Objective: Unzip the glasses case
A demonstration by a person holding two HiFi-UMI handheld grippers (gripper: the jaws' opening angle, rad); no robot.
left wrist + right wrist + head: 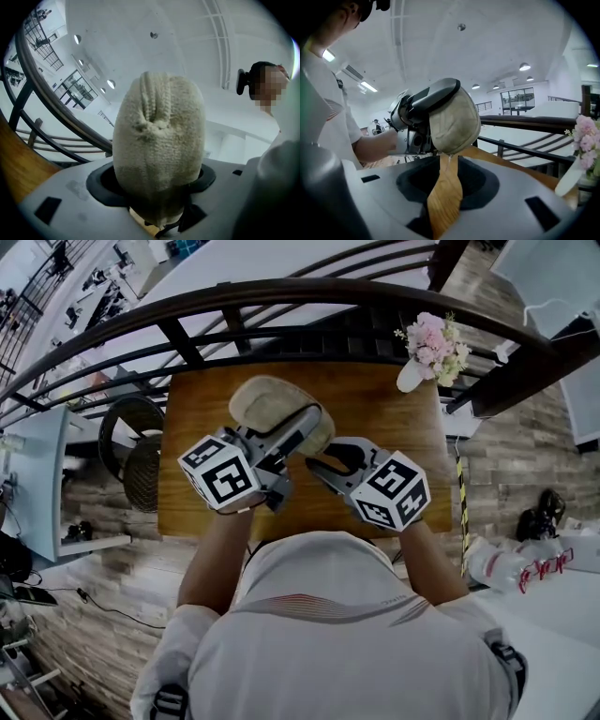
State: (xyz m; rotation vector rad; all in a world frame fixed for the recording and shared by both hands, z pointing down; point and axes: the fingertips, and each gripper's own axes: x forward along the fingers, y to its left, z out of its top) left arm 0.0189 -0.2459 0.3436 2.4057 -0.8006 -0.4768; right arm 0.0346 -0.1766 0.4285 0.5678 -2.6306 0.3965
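Head view looks down on a person at a small wooden table (pixel 394 409), a gripper in each hand. The left gripper (pixel 298 432) is clamped on the glasses case (pixel 272 404), a cream, fuzzy-fabric pouch. One rounded end sticks out past its fingertips, lifted clear of the tabletop. In the left gripper view the case (pixel 159 140) stands up between the fingers (pixel 79 197), which press on its lower end from both sides.

The right gripper (pixel 323 465) sits just beside the left one, pointed at the case. In the right gripper view its fingers (pixel 511 187) are spread a little, and only bare table wood shows in the gap. The case (pixel 457 124) hangs just beyond and above the fingertips. A small bit dangles from its underside, too small to make out. A vase of pink flowers (pixel 433 348) stands well beyond both grippers, by the dark railing (pixel 281 292).
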